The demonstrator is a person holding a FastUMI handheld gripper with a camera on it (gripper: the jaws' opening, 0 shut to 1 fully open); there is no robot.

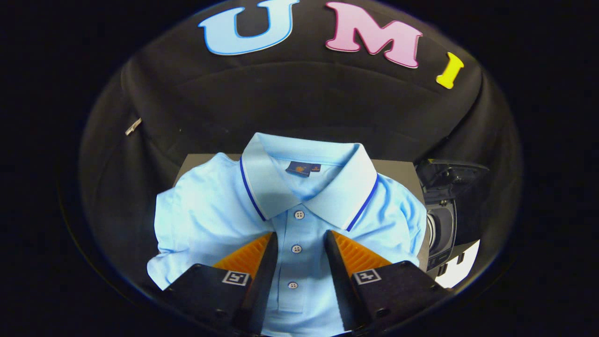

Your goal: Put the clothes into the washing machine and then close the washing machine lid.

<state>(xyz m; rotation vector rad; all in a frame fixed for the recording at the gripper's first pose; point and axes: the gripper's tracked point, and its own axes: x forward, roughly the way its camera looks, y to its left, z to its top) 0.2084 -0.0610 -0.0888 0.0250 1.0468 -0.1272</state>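
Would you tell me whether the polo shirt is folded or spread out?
Folded: the shirt lies compact, sleeves tucked under, between the open gripper fingers.

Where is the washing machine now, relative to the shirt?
In the gripper view, the washing machine stands just right of the folded light blue polo shirt, beyond the gripper, whose open jaws straddle the shirt's button placket.

Rec. booth — black cloth wall.
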